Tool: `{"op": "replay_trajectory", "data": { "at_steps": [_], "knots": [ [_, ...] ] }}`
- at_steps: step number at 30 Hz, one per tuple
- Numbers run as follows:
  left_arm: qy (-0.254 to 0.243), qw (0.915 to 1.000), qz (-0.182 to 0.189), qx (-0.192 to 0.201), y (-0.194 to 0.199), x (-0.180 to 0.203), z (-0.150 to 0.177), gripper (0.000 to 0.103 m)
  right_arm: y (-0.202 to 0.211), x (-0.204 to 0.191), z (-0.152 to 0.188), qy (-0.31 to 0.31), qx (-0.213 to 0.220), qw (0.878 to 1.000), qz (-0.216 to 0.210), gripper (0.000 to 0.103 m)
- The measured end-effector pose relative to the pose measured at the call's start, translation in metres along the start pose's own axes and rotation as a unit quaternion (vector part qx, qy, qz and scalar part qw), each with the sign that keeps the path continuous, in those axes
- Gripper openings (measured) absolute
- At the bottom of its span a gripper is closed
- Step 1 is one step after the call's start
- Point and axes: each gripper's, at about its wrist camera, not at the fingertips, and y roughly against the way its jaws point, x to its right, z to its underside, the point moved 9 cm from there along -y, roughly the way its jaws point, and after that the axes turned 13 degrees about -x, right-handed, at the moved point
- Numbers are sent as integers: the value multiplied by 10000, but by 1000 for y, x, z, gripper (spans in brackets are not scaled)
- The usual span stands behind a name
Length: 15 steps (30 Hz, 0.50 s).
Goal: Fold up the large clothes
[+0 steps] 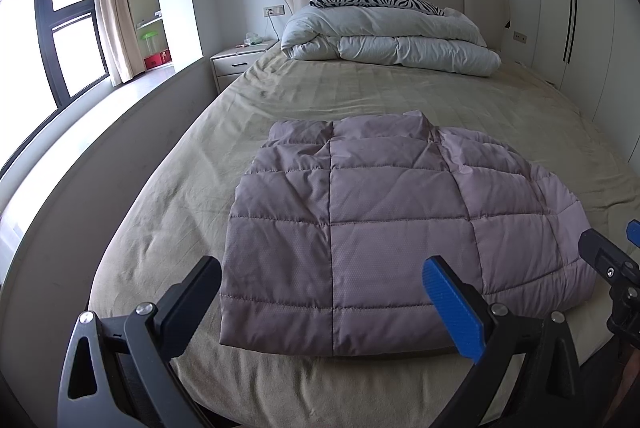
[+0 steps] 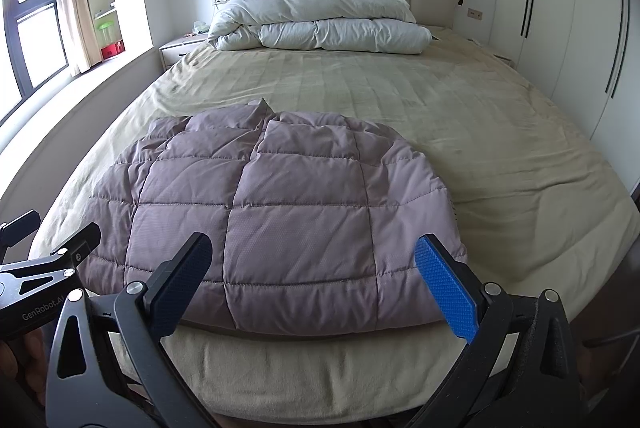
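In the left wrist view, the mauve quilted puffer jacket (image 1: 372,228) lies folded into a rough rectangle on the near end of the beige-sheeted bed (image 1: 360,88), its near hem almost at the mattress edge. The left hand-held gripper (image 1: 324,304) hovers just short of that hem, its jaws spread wide and holding nothing. The jacket looks light, padded and springy, with a smooth shell that will likely slip and puff back open, so a fold probably needs pressing down. The near left corner of the hem seems the sensible place to pinch, through all layers. The right hand-held gripper (image 1: 612,248) is cut off at the right frame edge. The sleeves are hidden, presumably tucked under, and the collar at the far end is only a crumpled ridge.

In the right wrist view, the right hand-held gripper (image 2: 316,284) is likewise wide open and empty, poised over the jacket's near hem (image 2: 280,312). The near right corner, by the blue pad, would suit its grip. The left hand-held gripper (image 2: 40,248) shows only partly at the left edge. How many layers are stacked cannot be told, and the underside is out of sight. A white rolled duvet (image 2: 320,24) sits well apart at the far end of the bed.
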Motion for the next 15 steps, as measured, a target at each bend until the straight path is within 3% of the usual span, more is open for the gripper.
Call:
{"op": "replay_trajectory", "data": {
  "at_steps": [15],
  "knots": [
    [-21, 10000, 7, -8, -1, 1, 1, 103, -2, 0, 1, 1, -6, 10000, -13, 103]
  ]
}}
